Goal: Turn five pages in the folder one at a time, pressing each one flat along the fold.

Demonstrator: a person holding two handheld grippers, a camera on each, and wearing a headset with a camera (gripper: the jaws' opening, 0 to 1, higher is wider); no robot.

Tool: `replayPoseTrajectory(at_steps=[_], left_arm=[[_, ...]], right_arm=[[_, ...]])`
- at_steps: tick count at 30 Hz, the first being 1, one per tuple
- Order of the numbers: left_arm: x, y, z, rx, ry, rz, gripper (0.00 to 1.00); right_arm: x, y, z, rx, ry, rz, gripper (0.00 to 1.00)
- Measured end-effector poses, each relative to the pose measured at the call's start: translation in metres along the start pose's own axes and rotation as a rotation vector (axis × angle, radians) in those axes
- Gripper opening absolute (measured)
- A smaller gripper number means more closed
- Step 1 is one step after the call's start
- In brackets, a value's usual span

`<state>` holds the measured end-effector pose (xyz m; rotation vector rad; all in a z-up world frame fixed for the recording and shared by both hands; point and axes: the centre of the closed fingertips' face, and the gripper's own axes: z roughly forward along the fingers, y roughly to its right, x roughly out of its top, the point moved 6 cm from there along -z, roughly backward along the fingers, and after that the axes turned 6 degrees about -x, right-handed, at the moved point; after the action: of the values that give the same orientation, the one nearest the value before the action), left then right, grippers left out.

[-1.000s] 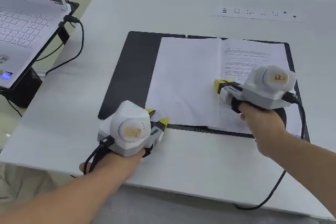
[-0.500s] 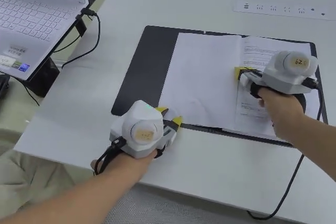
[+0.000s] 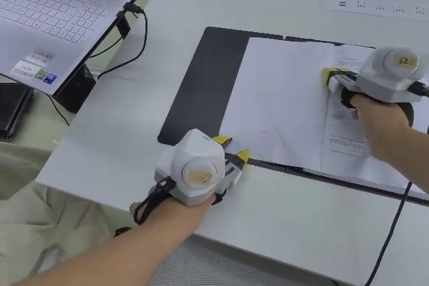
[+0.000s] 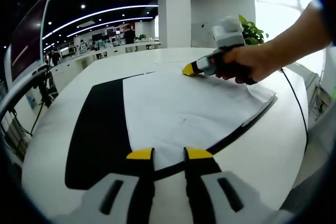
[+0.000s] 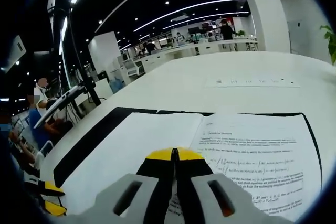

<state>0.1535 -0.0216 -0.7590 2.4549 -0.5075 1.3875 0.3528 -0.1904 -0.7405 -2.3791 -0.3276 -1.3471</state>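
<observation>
In the head view, the flat black folder (image 3: 201, 85) lay open at centre on the smooth white table (image 3: 134, 125). It held a blank sheet (image 3: 281, 105) and a printed page (image 3: 345, 149). My right gripper (image 3: 332, 75) rested at the fold, upper right. The left gripper (image 3: 232, 149) sat at the folder's lower edge. In the left gripper view, its yellow-tipped jaws stood narrowly apart, holding nothing. In the right gripper view, the jaws were closed together over the fold, empty.

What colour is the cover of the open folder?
The folder cover is black; the head view shows it best.
</observation>
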Motion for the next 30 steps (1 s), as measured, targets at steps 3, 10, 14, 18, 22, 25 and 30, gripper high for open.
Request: replayPoseTrajectory(at_steps=[3, 10, 14, 18, 22, 25, 30], left_arm=[[0.0, 0.0, 0.0, 0.0, 0.001, -0.004, 0.21], [0.0, 0.0, -0.001, 0.0, 0.008, -0.003, 0.2], [0.0, 0.0, -0.001, 0.0, 0.011, -0.003, 0.21], [0.0, -0.001, -0.001, 0.001, 0.011, -0.008, 0.21], [0.0, -0.001, -0.001, 0.0, 0.011, -0.009, 0.21], [0.0, -0.001, -0.001, 0.001, 0.01, -0.011, 0.21], [0.0, -0.001, -0.001, 0.0, 0.009, -0.011, 0.21]], right_arm=[[0.005, 0.006, 0.015, -0.012, 0.001, -0.009, 0.0], [0.018, 0.023, 0.048, -0.043, -0.002, -0.029, 0.0], [0.021, 0.026, 0.058, -0.049, 0.006, -0.043, 0.0], [0.026, 0.03, 0.069, -0.066, 0.018, -0.056, 0.0], [0.026, 0.031, 0.071, -0.072, 0.018, -0.068, 0.0], [0.024, 0.03, 0.066, -0.074, 0.013, -0.063, 0.0], [0.019, 0.028, 0.059, -0.059, 0.012, -0.047, 0.0]])
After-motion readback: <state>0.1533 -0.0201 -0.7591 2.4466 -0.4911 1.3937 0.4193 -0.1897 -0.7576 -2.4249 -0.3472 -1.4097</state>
